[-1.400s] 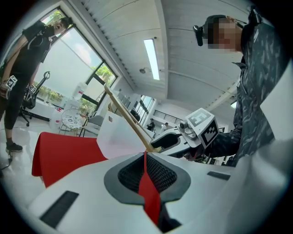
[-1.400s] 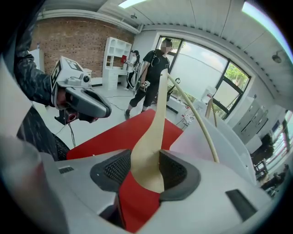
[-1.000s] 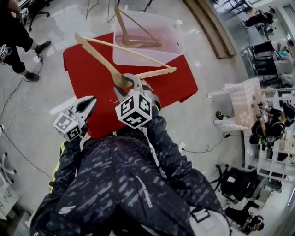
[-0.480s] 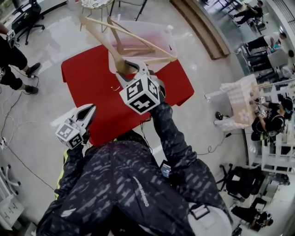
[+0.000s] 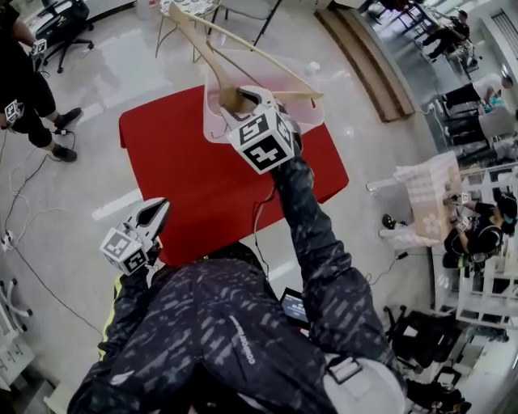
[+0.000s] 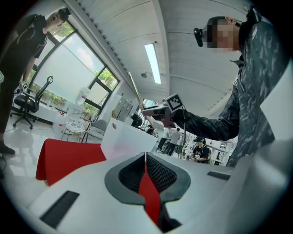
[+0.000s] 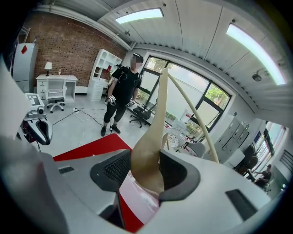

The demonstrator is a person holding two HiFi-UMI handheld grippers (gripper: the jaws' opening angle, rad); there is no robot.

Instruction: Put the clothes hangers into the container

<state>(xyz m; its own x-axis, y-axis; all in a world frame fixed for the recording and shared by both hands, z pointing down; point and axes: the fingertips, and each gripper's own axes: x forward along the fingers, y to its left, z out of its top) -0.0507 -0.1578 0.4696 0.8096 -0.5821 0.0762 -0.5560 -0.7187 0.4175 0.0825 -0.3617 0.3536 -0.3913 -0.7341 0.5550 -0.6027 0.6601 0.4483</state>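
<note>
A light wooden hanger (image 5: 199,48) hangs in the air, tilted, over the translucent white container (image 5: 312,77) at the far side of the red table (image 5: 186,170). My right gripper (image 5: 243,99) is shut on the hanger's wide middle part. In the right gripper view the hanger (image 7: 153,132) rises from between the pads, with my right gripper (image 7: 147,170) clamped on it. My left gripper (image 5: 157,208) hovers shut and empty off the table's near left corner. In the left gripper view, my left gripper (image 6: 145,157) faces the container (image 6: 126,139) and the raised hanger (image 6: 135,91).
A person in dark clothes (image 5: 24,81) stands on the floor to the far left, also the person (image 7: 121,93) in the right gripper view. Cables (image 5: 16,218) run over the floor at left. An office chair (image 5: 61,24) and a round side table (image 6: 75,123) stand beyond the red table.
My right gripper has carried the hanger up and away from me, from above the table's middle to above the container. The left gripper has stayed where it was.
</note>
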